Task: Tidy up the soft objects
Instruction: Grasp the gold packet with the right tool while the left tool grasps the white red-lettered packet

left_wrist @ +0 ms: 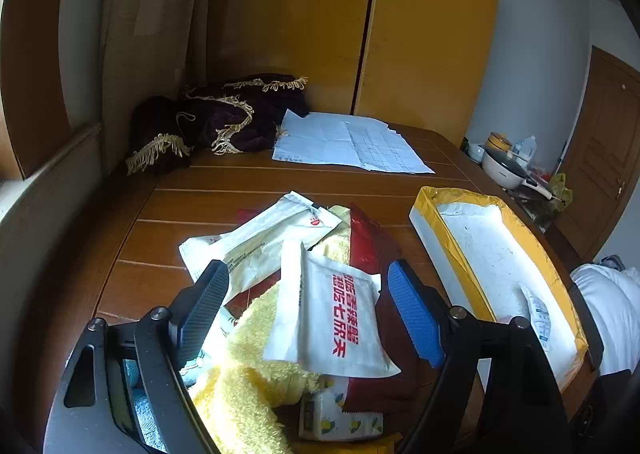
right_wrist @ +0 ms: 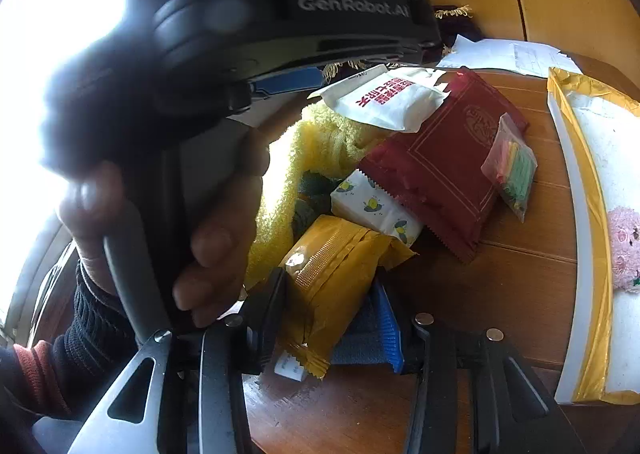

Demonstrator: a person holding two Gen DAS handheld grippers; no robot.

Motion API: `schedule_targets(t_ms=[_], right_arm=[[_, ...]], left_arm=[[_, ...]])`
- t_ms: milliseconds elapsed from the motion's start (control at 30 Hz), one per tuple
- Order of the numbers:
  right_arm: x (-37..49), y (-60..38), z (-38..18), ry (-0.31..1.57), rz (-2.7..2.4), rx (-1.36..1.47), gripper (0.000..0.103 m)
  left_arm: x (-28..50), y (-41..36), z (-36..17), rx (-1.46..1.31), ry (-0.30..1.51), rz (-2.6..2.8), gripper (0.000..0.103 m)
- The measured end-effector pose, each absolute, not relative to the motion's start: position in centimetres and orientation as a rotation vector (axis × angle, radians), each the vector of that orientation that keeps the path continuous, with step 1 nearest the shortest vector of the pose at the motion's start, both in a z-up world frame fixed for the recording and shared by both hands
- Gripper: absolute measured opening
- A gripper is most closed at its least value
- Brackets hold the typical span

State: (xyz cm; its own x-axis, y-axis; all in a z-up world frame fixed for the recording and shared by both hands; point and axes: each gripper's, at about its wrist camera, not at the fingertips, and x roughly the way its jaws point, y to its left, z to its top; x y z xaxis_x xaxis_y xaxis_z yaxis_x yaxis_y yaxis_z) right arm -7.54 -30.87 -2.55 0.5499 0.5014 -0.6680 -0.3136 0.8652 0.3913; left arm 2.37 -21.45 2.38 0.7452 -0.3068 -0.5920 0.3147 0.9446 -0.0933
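Note:
A pile of soft things lies on the wooden table (left_wrist: 192,213): a yellow towel (left_wrist: 248,374), a white packet with red lettering (left_wrist: 332,318), a dark red packet (right_wrist: 448,165), a lemon-print tissue pack (right_wrist: 376,209) and a small bag of coloured pieces (right_wrist: 512,169). My left gripper (left_wrist: 310,302) hangs open just above the white packet. My right gripper (right_wrist: 332,322) is shut on a yellow packet (right_wrist: 332,274) at the pile's near edge. To the right stands a white foam box (right_wrist: 596,254) with yellow tape. In it lie a pink plush toy (right_wrist: 624,250) and a small white sachet (left_wrist: 538,318).
A dark velvet cloth with gold fringe (left_wrist: 208,121) and paper sheets (left_wrist: 344,141) lie at the table's far end, in front of a yellow wardrobe (left_wrist: 360,33). Pots (left_wrist: 504,169) stand on a low surface at the right. A hand (right_wrist: 216,238) holds the left gripper.

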Motion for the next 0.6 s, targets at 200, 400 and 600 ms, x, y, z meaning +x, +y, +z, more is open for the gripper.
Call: schedule_targets(t_ms=[200,400,600], right_arm=[[-7.6,-32.2,-2.8,0.867,0.484,0.280,0.044],[-8.3,-33.1,-2.3,0.827,0.486,0.280,0.044],[-9.9,-34.2,-1.8,0.751,0.542,0.319,0.044]], left_arm=[[2.4,-23.0,1.3,0.151,0.671,-0.309,0.040],[1.5,-20.9,1.8,0.080,0.649,-0.365,0.013],[0.5,-17.1,3.4,-0.145,0.601,-0.406,0.007]])
